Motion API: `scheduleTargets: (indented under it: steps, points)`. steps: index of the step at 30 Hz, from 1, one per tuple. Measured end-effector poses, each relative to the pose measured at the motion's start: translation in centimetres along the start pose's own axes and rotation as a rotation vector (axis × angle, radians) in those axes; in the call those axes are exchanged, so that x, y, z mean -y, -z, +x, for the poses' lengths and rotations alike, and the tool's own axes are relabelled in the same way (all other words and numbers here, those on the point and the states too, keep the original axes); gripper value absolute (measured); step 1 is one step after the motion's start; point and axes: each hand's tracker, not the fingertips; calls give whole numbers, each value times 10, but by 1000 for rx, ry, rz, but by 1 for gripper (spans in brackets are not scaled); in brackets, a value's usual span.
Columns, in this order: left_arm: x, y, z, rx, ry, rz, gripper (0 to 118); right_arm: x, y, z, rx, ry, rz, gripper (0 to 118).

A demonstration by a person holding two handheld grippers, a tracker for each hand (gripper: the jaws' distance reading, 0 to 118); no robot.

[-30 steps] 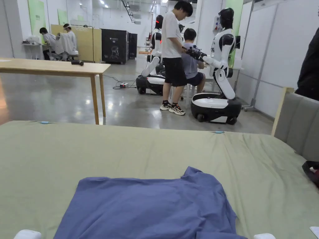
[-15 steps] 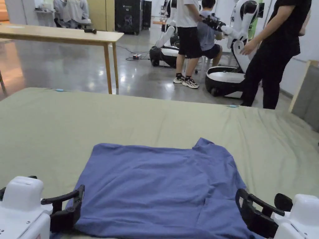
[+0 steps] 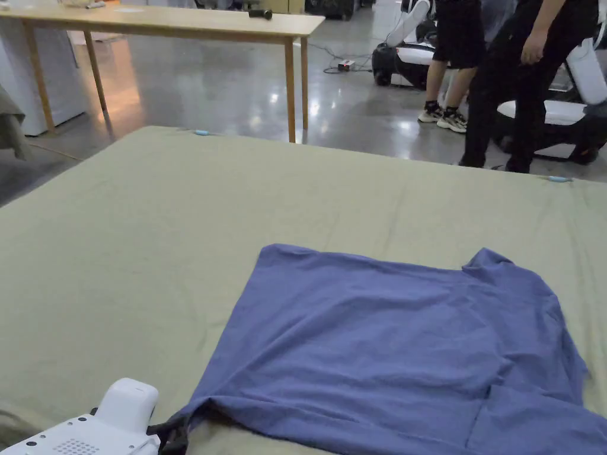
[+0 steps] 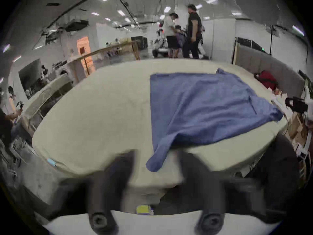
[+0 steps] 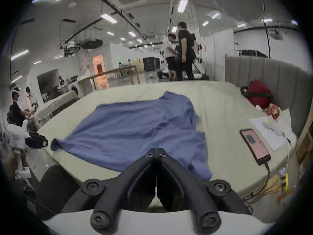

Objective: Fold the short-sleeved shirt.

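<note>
We see the blue short-sleeved cotton shirt (image 3: 391, 349) spread flat on the pale green bedsheet (image 3: 148, 237). Our left gripper (image 4: 156, 169) stands released at the shirt's near corner; our right gripper (image 5: 157, 153), jaws clenched together, grasps nothing.

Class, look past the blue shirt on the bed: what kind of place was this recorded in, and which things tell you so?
Probably a robotics lab or test hall, not a home. A white wheeled robot stands on the polished concrete floor, with a bare wooden work table nearby, while the shirt lies on a staged bed.
</note>
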Motion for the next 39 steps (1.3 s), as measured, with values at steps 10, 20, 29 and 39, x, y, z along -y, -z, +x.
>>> scheduleTargets:
  steps: [10, 20, 29, 39]
  points:
    - [-9, 51, -2, 22, -49, -58, 23, -1, 13, 33, 124, 49, -161, 0]
    - [-21, 51, -3, 67, -76, -66, 5, -12, 38, 51, 157, 33, -282, 117]
    - [-39, 20, 26, 23, -20, -48, 4, -17, 53, 53, 75, 108, -304, 5]
    - [-164, 12, 34, 9, 68, 121, 4, -147, 40, 50, 28, 99, -34, 5]
